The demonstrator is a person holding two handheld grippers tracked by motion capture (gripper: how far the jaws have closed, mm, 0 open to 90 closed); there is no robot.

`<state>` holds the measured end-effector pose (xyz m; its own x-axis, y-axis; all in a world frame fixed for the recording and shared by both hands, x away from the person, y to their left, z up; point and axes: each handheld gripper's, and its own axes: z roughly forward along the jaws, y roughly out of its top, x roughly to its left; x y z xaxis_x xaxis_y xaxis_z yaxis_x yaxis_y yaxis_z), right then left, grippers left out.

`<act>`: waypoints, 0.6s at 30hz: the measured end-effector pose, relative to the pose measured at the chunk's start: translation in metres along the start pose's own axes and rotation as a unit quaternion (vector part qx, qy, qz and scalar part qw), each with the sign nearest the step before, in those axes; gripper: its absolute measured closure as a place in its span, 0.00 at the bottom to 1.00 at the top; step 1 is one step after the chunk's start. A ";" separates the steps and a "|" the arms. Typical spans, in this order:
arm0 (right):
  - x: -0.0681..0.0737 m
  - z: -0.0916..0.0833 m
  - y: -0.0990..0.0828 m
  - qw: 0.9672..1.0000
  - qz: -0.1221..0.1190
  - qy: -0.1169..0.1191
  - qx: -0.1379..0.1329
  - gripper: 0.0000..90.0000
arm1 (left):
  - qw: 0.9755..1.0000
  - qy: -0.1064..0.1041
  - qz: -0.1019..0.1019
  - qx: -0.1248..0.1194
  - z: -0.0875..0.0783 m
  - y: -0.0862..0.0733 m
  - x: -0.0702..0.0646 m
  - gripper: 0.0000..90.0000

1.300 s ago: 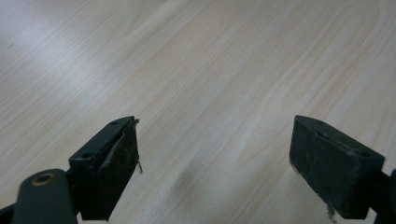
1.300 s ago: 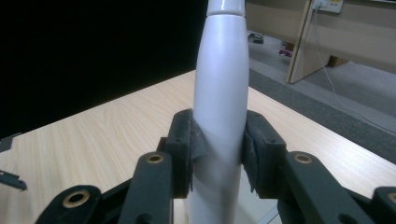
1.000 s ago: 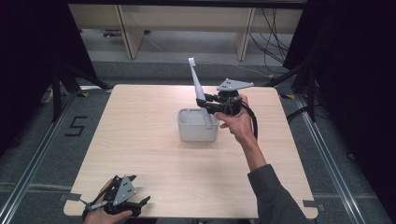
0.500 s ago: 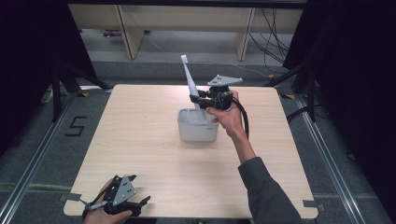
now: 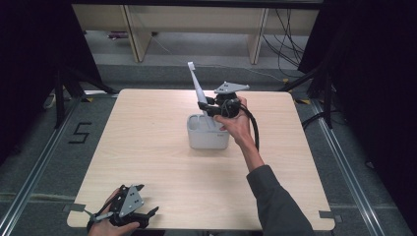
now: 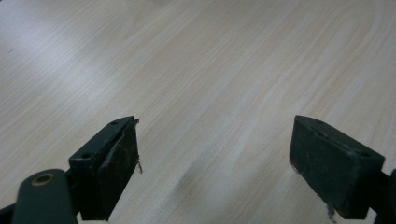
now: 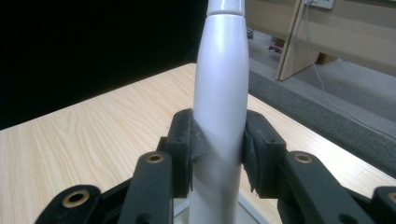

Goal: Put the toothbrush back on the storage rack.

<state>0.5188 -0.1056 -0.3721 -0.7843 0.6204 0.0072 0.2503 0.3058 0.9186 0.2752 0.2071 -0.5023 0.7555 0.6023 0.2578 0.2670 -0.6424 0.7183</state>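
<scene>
High view: my right gripper (image 5: pixel 202 105) is held above the far middle of the table (image 5: pixel 147 147), its jaws closed on the lower shaft of a white toothbrush (image 5: pixel 196 86). The toothbrush stands nearly upright, tilted a little to the left in this view, with its head uppermost and its lower end reaching down into the white holder (image 5: pixel 207 138) that sits just below and in front of the gripper. Whether that end touches the holder's floor I cannot tell, since the wall hides it. Right gripper view: the pads (image 7: pixel 184 154) press on both sides of the toothbrush (image 7: pixel 219 102), which rises straight up between them and passes out of the top of the picture; the holder's rim (image 7: pixel 250 210) shows below the jaws, close under the grip. High view, near edge: my left gripper (image 5: pixel 147 216) lies low at the table's near left corner, well apart from the holder and toothbrush. Left gripper view: its jaws stand wide apart over bare wood, with nothing between the pads (image 6: pixel 123 163).
</scene>
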 end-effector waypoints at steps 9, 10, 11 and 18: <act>0.000 0.003 -0.011 1.000 0.004 -0.008 0.011 0.74 | 1.000 0.003 -0.005 -0.004 0.001 0.000 -0.001 0.17; -0.001 0.003 -0.012 1.000 0.001 -0.011 0.011 0.74 | 1.000 0.003 -0.004 -0.003 0.001 0.000 -0.001 0.17; -0.002 0.006 -0.015 1.000 -0.002 -0.003 0.009 0.74 | 1.000 0.002 -0.004 -0.003 0.001 0.000 -0.001 0.17; 0.001 0.010 -0.025 1.000 0.006 -0.019 0.023 0.74 | 1.000 0.001 -0.002 -0.002 0.001 0.000 -0.001 0.17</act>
<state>0.5173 -0.1055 -0.3985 -0.7588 0.6513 0.0020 0.2862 0.3307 0.8993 0.2750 0.2063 -0.5031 0.7537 0.6052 0.2562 0.2673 -0.6385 0.7217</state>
